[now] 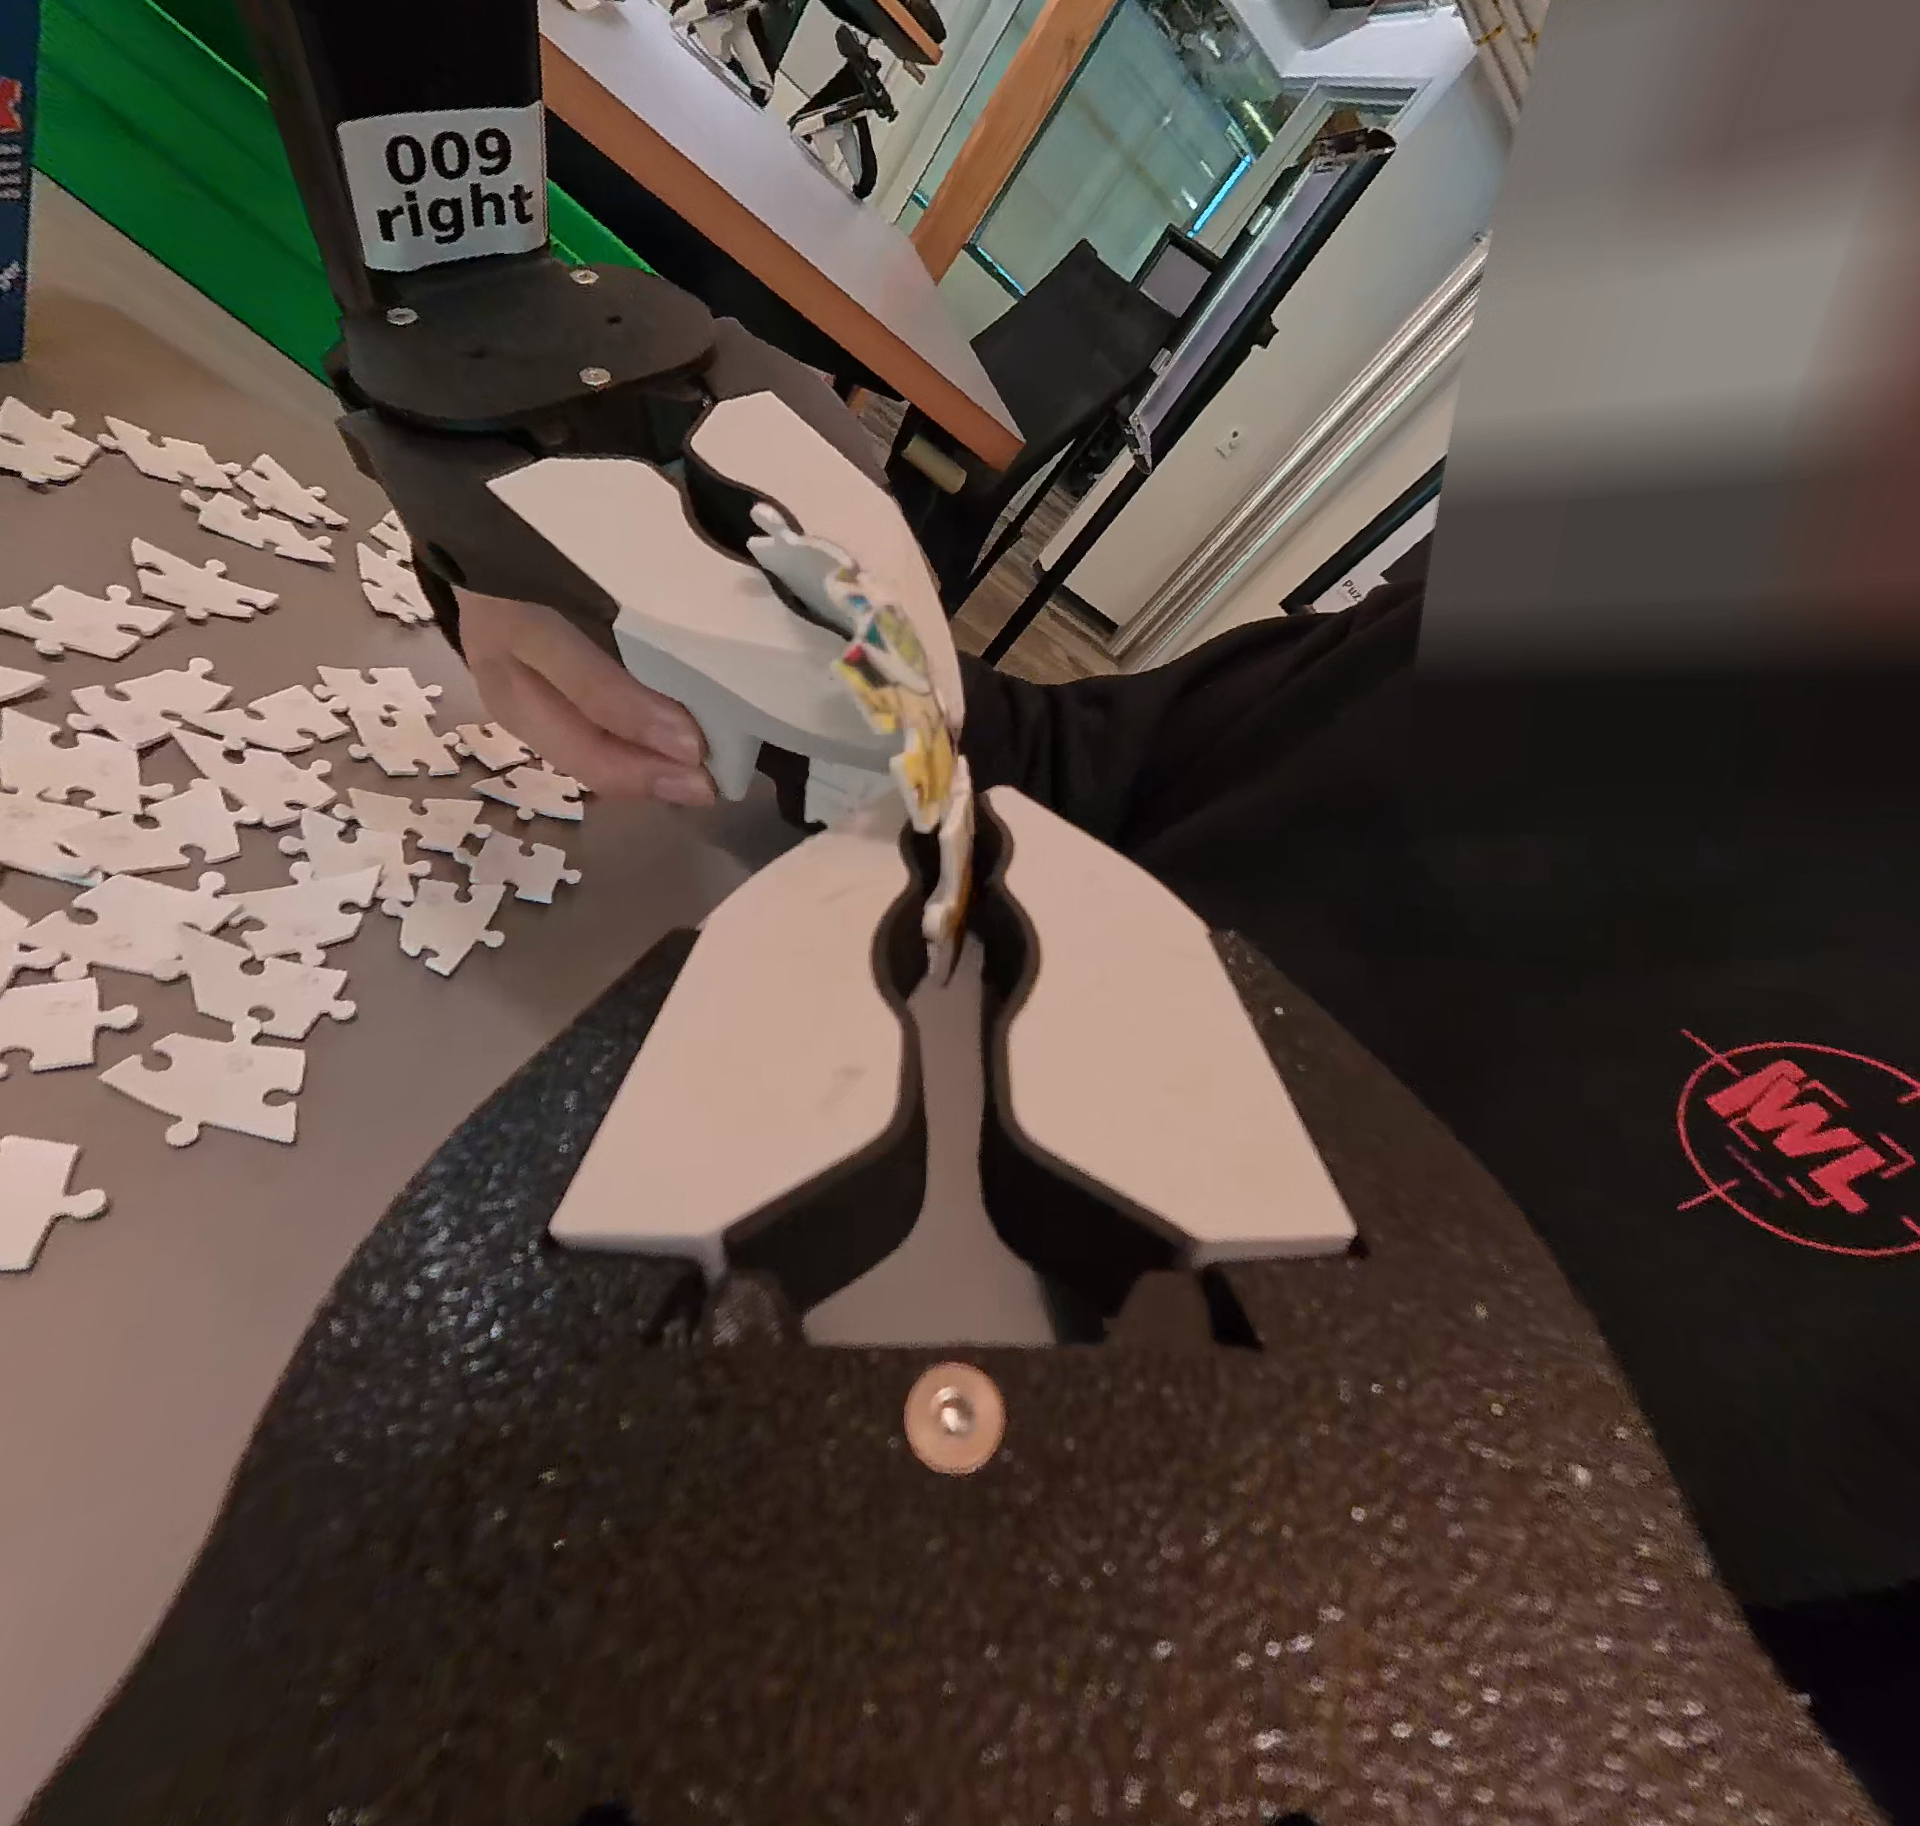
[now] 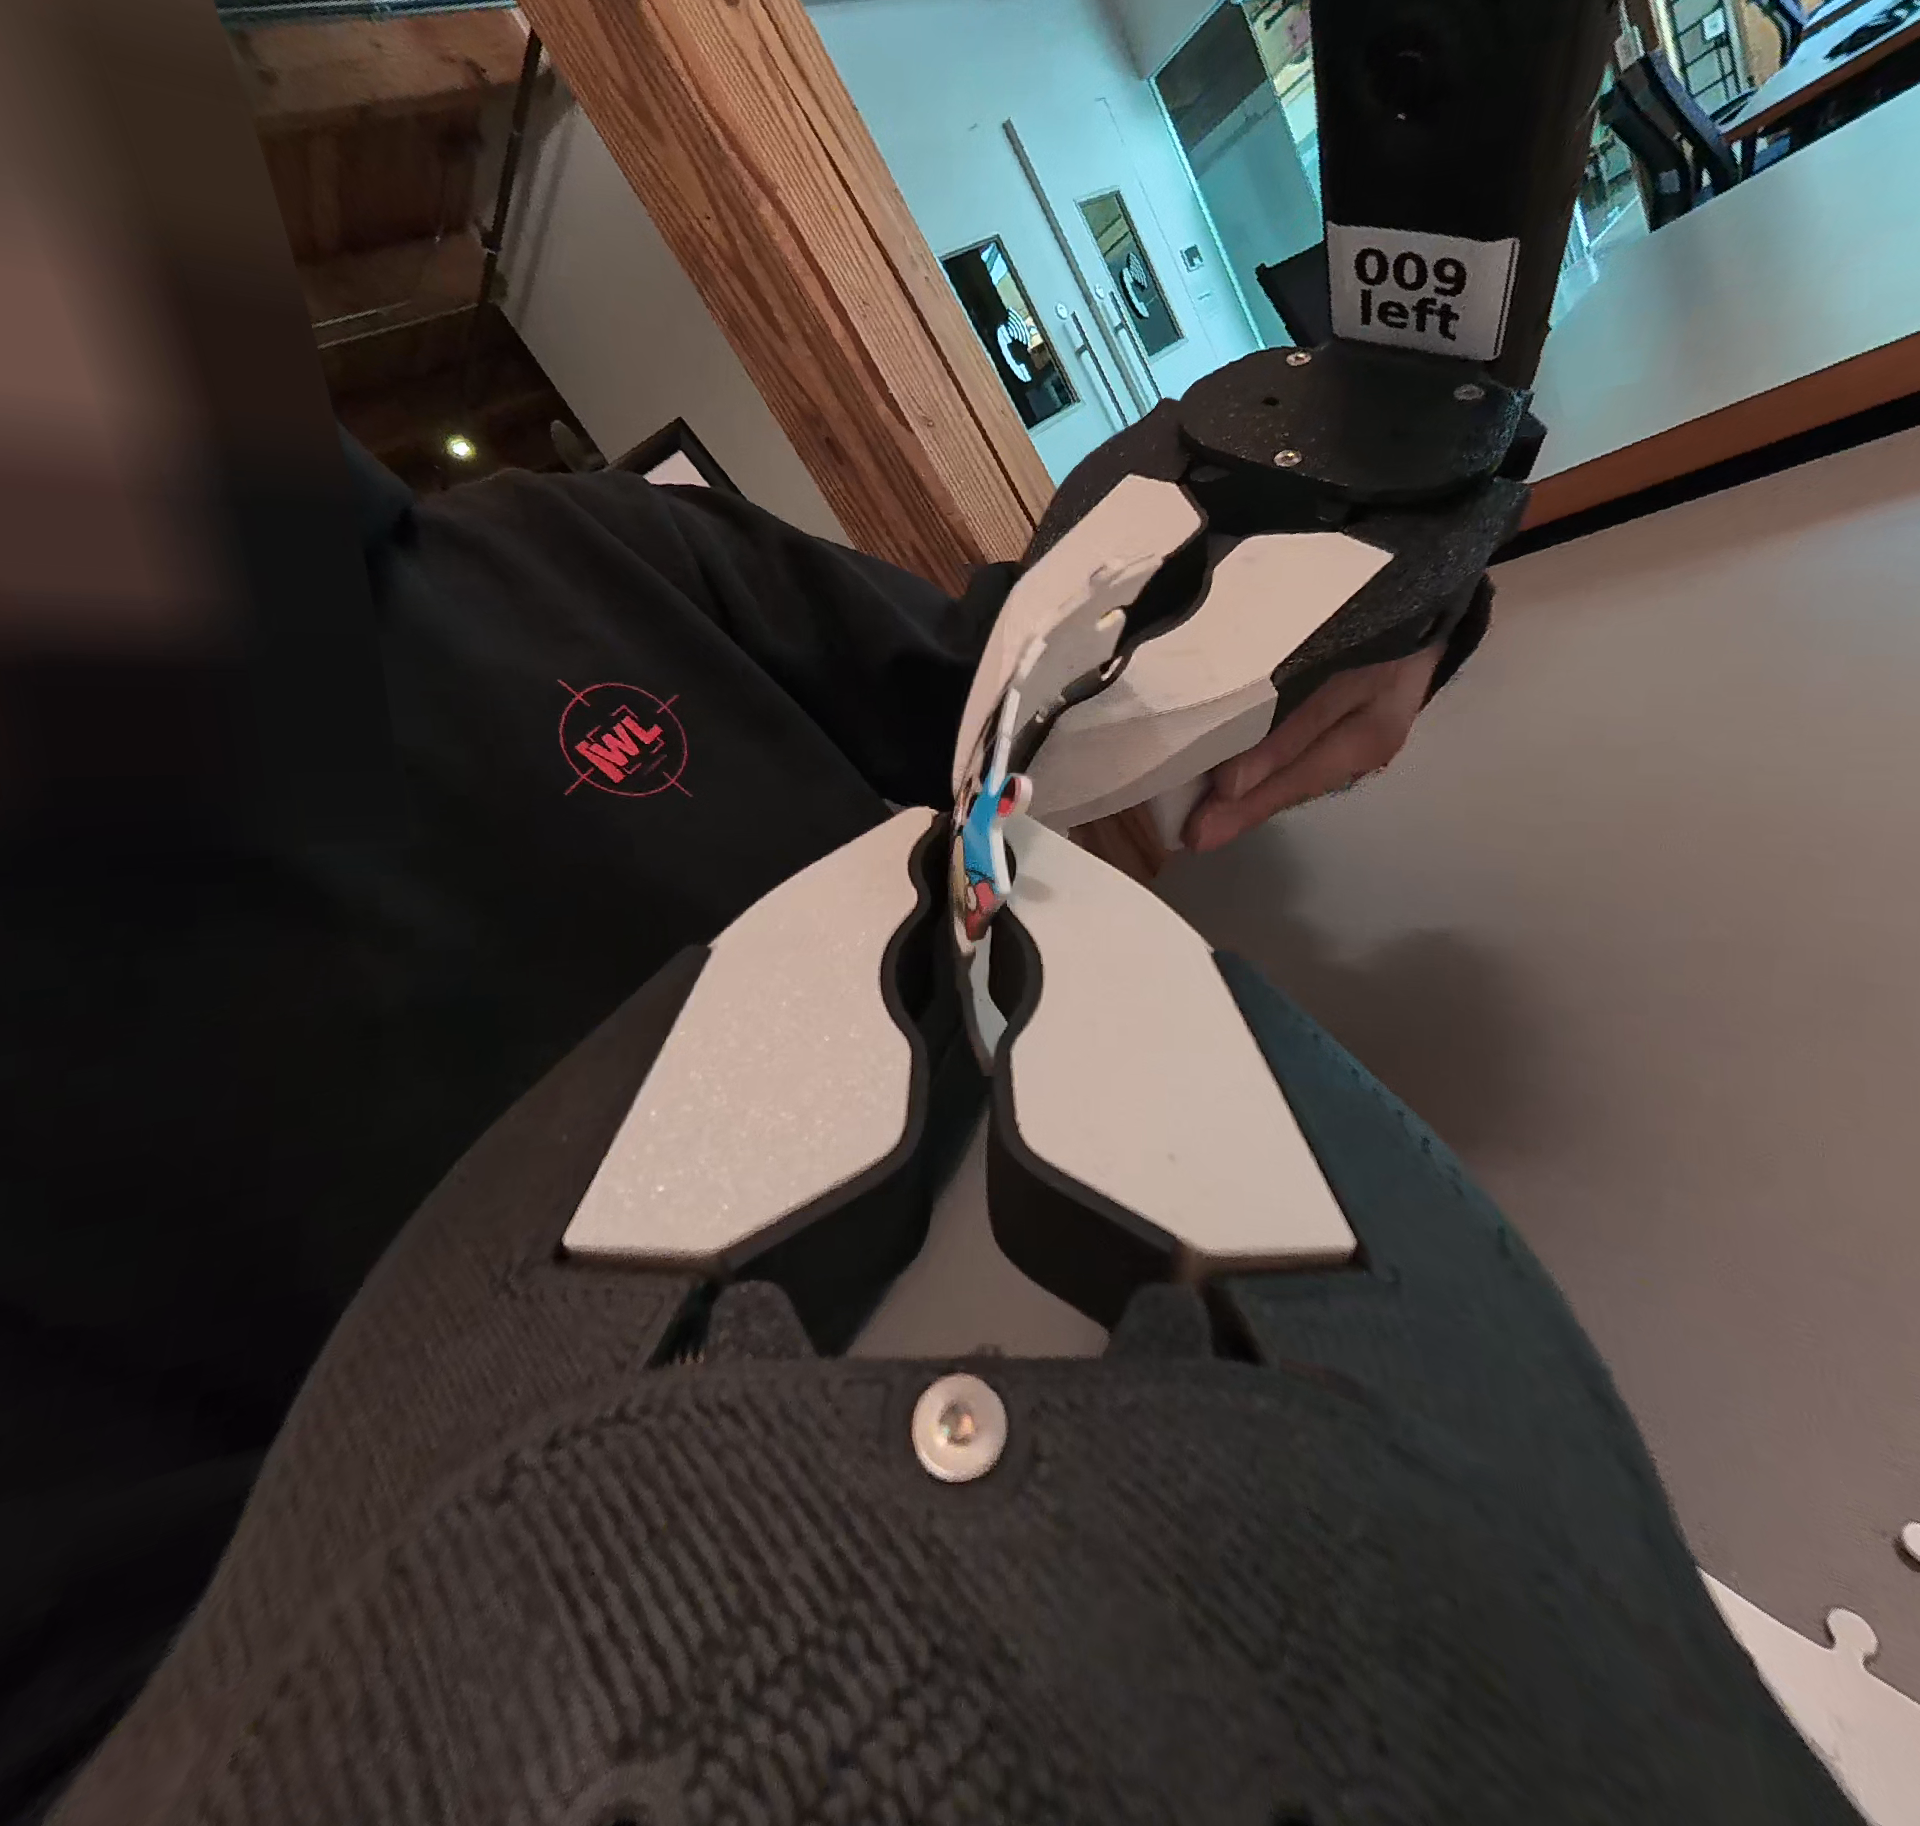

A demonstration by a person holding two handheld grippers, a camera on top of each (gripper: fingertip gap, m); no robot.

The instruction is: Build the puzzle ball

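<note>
The left gripper (image 1: 951,877) pinches one curved puzzle piece (image 1: 948,909); the right gripper (image 1: 831,623) grips another (image 1: 883,659). Raised over the table (image 1: 644,872), tip to tip, their pieces seemingly touch, with loose pieces (image 1: 239,820) scattered below

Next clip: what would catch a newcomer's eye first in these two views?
The two grippers meeting tip to tip in mid-air: the left gripper and right gripper each pinch a colourful puzzle piece, edges brought together. Next, the scatter of loose pieces lying white side up on the grey table at left.
</note>
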